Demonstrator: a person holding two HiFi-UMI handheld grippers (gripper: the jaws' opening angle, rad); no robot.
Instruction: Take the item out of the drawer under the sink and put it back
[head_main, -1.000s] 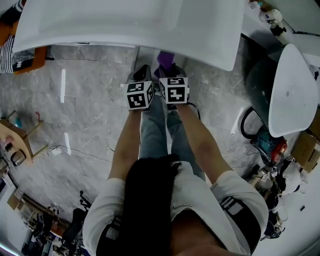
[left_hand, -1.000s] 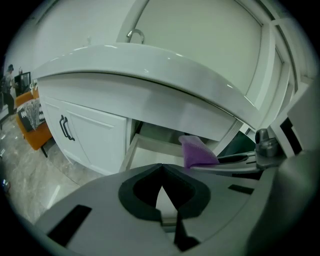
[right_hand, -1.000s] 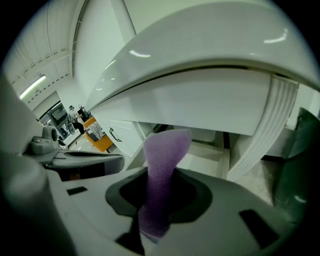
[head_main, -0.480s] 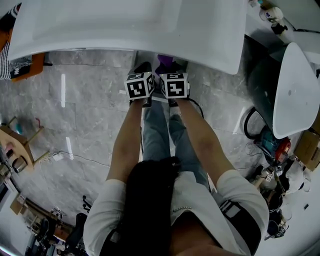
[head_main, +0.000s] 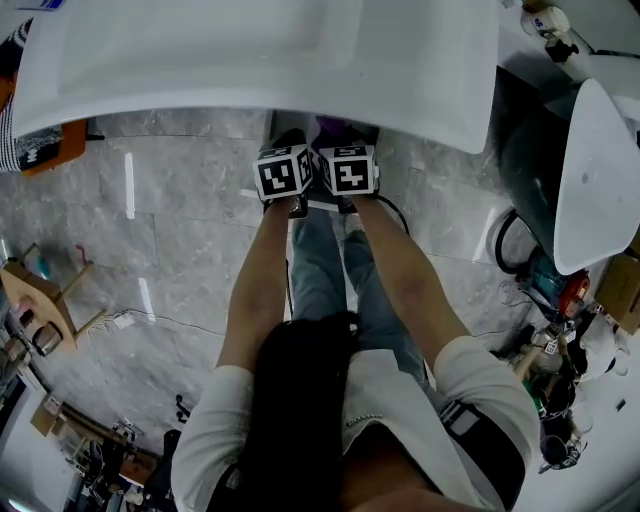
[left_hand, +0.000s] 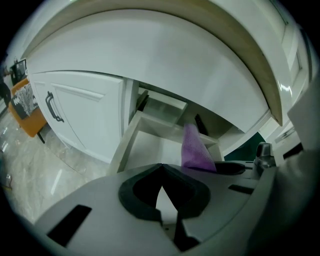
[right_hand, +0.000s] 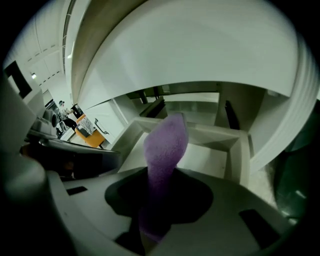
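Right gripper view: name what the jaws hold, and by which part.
The right gripper is shut on the purple cloth, pinching its lower end; the rest sticks out beyond the jaws, with the open drawer behind it.

No legible text, brand, number or sign was found in any view. The marker cubes (head_main: 282, 172) carry only black-and-white square patterns, with no characters. The black-and-white print on the orange object (left_hand: 24, 105) left of the cabinet door (left_hand: 82, 117) is too small to read.
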